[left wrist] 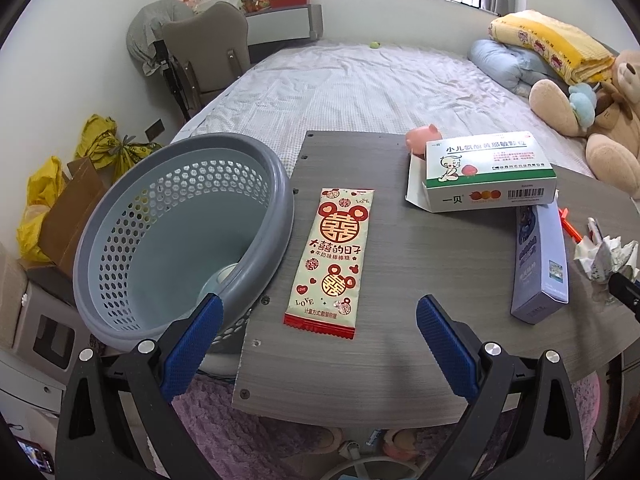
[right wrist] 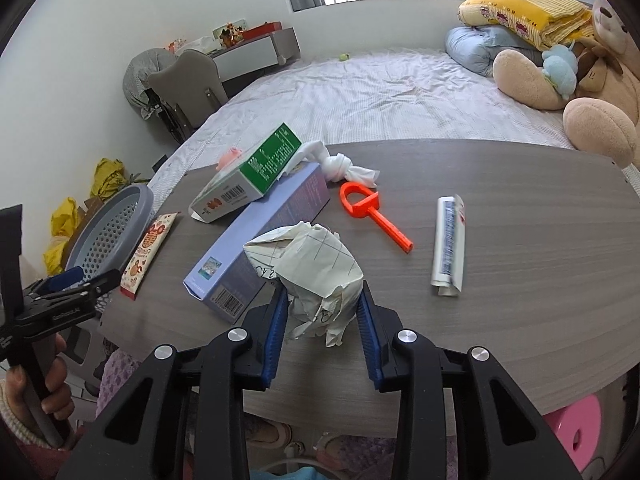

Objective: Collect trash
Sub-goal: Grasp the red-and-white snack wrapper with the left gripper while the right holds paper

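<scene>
Crumpled paper [right wrist: 316, 276], pinched just above the worktop [right wrist: 520, 248], could slip free on the way to the grey basket [left wrist: 180, 236] because the pads catch only its loose lower folds. The right hand-held gripper [right wrist: 323, 316] is clamped on it; the left hand-held gripper [left wrist: 320, 320] stands wide open and empty beside the basket.

- Left gripper [left wrist: 320, 312]: two black plastic arms, each ending in a blue pad with fine cross-hatched texture; round silver screw heads at the pivots.
- Right gripper [right wrist: 323, 308]: same build, black forked frame, blue ribbed fingers [right wrist: 276, 332], four silver screws across the arms.
- Left gripper body, seen from the right wrist view: black, small white lettering, too small to read.
- Hand [right wrist: 48, 384] on black handle; cream knitted cuff [right wrist: 16, 420].
</scene>
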